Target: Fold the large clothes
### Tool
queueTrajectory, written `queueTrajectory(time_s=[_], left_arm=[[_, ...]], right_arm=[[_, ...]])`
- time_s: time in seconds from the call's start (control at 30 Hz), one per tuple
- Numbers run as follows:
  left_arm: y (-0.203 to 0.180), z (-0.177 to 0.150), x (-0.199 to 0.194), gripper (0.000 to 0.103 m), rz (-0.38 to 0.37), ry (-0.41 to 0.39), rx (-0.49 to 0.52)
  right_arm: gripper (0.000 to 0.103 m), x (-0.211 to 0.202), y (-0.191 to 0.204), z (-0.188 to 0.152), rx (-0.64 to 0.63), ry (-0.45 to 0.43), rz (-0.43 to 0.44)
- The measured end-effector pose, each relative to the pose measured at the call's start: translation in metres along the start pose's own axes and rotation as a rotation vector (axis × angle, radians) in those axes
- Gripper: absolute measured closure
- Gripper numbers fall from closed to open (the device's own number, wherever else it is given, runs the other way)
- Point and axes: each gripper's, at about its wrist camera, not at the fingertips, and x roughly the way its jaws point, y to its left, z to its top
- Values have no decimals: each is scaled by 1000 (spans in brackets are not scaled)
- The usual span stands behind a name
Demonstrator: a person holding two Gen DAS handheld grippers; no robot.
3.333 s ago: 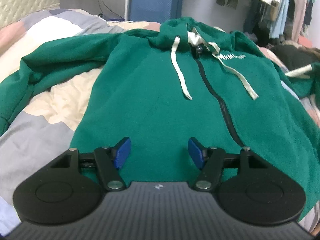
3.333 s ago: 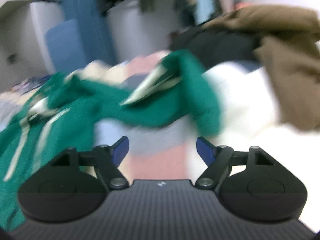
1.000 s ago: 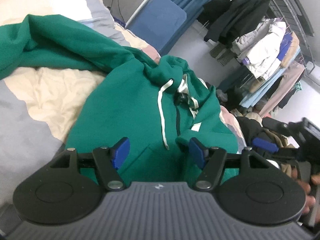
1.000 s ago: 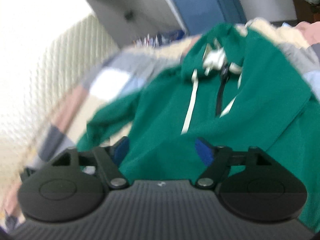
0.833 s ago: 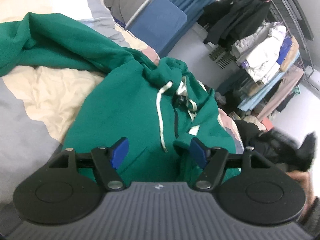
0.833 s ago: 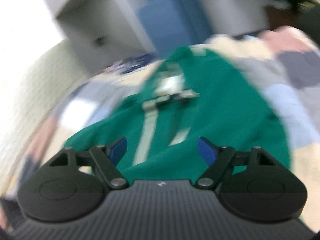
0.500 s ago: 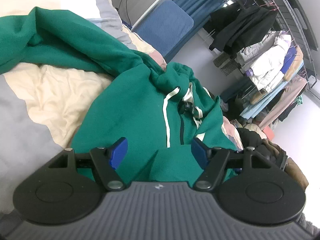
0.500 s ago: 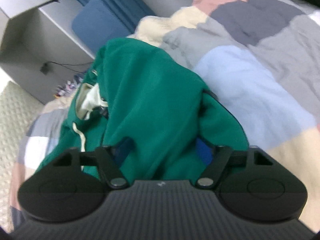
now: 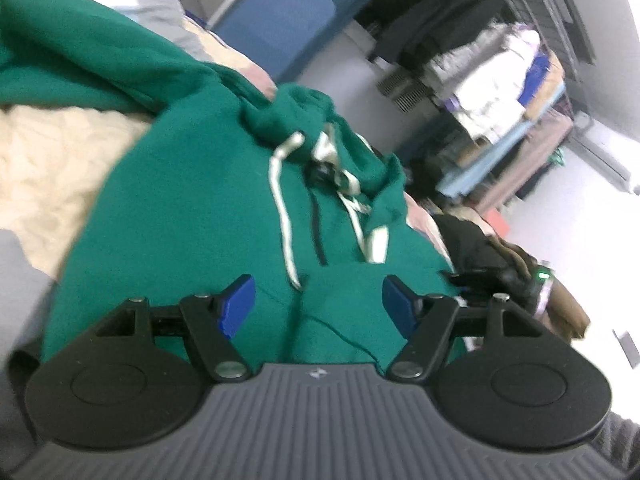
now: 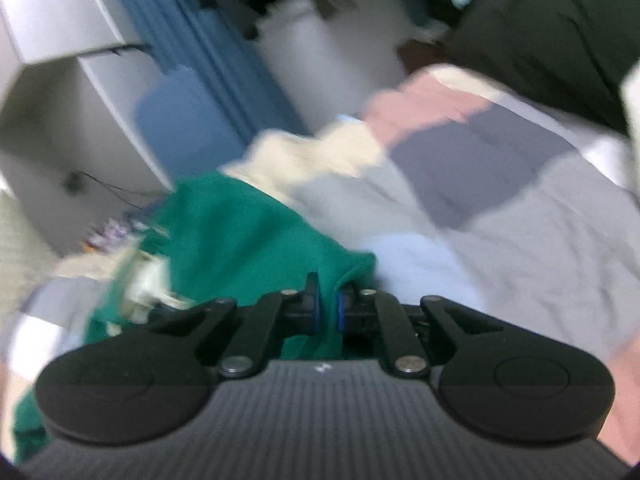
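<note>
**Right tongs bite the hoodie's edge, left tongs hang wide above it**

Over on the right, the right tongs point(image 10: 327, 309) are angled downward and their blue pads point(image 10: 315, 307) have just snapped together on a fold of the green fleece zip-up hoodie point(image 10: 248, 236), with green cloth squeezed in the thin gap between them. That pinched fold sits at the garment's outer edge, right where it meets the patchwork quilt of grey, pink, cream and pale blue squares point(image 10: 500, 216) covering the bed. The view here is smeared, so the finer creases cannot be made out.

Now the left side: the left tongs point(image 9: 318, 308) tilt gently down, blue pads point(image 9: 236, 304) spread well apart, nothing between them but air, hovering over the lower front of the hoodie point(image 9: 192, 216). The garment lies front-up on the bed, dark zip point(image 9: 316, 224) running up its middle, white drawstrings point(image 9: 282, 208) trailing down from the bunched hood. One sleeve stretches away to the upper left across the cream part of the quilt point(image 9: 44, 168). A flap of green is folded over the chest just ahead of the left tongs.

At the right edge of the left view, the other black gripper shows low beside the hoodie, close to a dark heap of clothes point(image 9: 476, 248). Behind, a rack of hanging garments point(image 9: 492, 80) and a blue padded panel point(image 9: 280, 28) stand against the wall
</note>
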Motion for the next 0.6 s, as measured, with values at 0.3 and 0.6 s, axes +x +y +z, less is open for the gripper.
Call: queueTrajectory(time_s=[0.3,0.6], left_arm=[[-13,-15,21,28,31,95,85],[-22,-23,25,29,52,103,116]], right_arm=[[78,-11,13,-8,-103,36,-66],[41,-61,58,-22,-215,4,36]])
